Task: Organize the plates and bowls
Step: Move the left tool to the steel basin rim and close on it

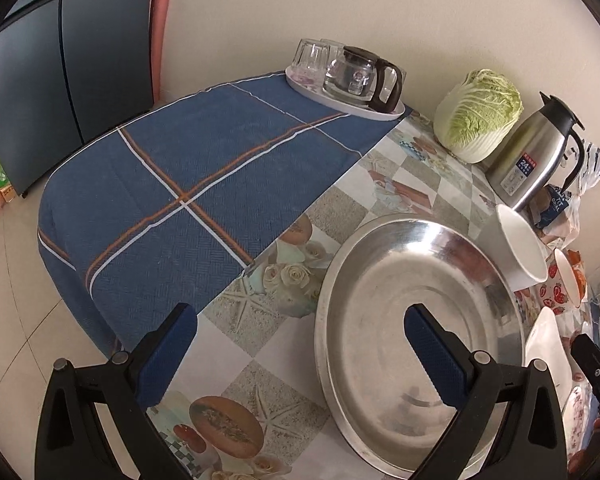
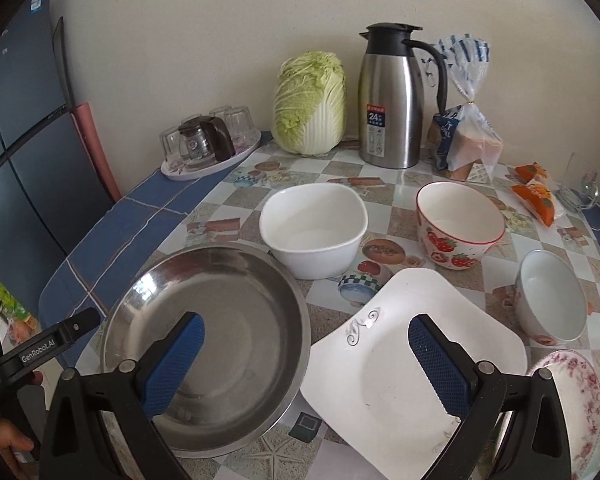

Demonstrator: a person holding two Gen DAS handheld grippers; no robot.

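A large steel plate (image 2: 236, 332) lies at the table's front left; it also shows in the left wrist view (image 1: 412, 312). A square white plate (image 2: 384, 360) lies beside it on the right. Behind stand a white square bowl (image 2: 314, 228), a strawberry bowl (image 2: 458, 220) and a small white bowl (image 2: 552, 296). A floral plate (image 2: 576, 396) is at the right edge. My left gripper (image 1: 300, 340) is open and empty, straddling the steel plate's left rim. My right gripper (image 2: 306, 348) is open and empty above the gap between the steel and white plates.
A cabbage (image 2: 312, 104), a steel thermos (image 2: 396, 100), bagged bread (image 2: 466, 136) and orange snack packets (image 2: 536, 192) stand along the back. A tray of glasses with a glass pot (image 2: 208, 148) sits at the back left on a blue cloth (image 1: 196, 184). A fridge (image 1: 60, 72) stands left.
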